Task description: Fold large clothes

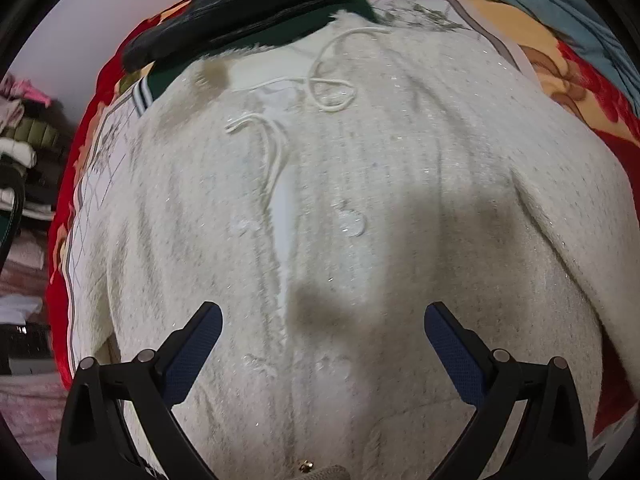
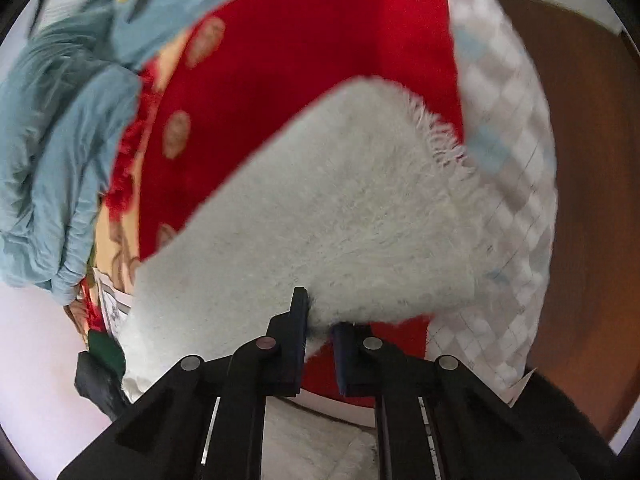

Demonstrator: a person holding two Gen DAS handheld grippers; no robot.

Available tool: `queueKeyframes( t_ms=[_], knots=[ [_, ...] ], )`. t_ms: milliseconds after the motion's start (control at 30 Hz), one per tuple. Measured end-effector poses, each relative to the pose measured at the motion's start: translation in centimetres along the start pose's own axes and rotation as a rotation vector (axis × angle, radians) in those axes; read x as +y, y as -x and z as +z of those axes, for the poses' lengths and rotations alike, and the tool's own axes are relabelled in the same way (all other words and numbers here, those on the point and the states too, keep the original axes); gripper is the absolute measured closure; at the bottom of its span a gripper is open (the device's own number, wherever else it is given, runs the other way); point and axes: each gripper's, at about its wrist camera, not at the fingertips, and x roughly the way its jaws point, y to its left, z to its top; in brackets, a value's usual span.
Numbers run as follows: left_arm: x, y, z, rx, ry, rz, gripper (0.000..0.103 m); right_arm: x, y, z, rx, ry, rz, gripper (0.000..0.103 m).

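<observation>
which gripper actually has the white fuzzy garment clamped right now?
The right gripper: its jaws are pinched on an edge of the white fuzzy garment. The left gripper hangs wide open above the cloth, nothing between its pads.

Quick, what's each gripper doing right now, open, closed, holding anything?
Left gripper: open, above the white garment, holding nothing.
Right gripper: closed on the white garment's fluffy edge.

Your left gripper hangs above the fuzzy garment, which lies spread on the blanket. A dark garment overlaps its far edge; drawstrings lie on it near that end. Your right gripper pinches a garment edge. A bundled cloth sits left on the blanket.
</observation>
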Motion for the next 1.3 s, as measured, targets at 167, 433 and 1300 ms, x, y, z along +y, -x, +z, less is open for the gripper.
queueKeyframes(
  t_ms=[167,433,1300],
  knots=[
    [-0.8,-0.3,0.8,0.006,-0.007,-0.009,0.000,1.4,-3.1,-0.4,0.067,0.062,0.035,0.067],
    [-0.4,-1.2,1.9,0.017,0.013,0.002,0.000,2.3,-4.6,1.5,-0.102,-0.092,0.296,0.093],
    [8.3,1.4,4.8,-0.038,0.211,-0.053,0.000,27.8,5.6,-10.6,-0.083,0.673,0.458,0.093]
  ],
)
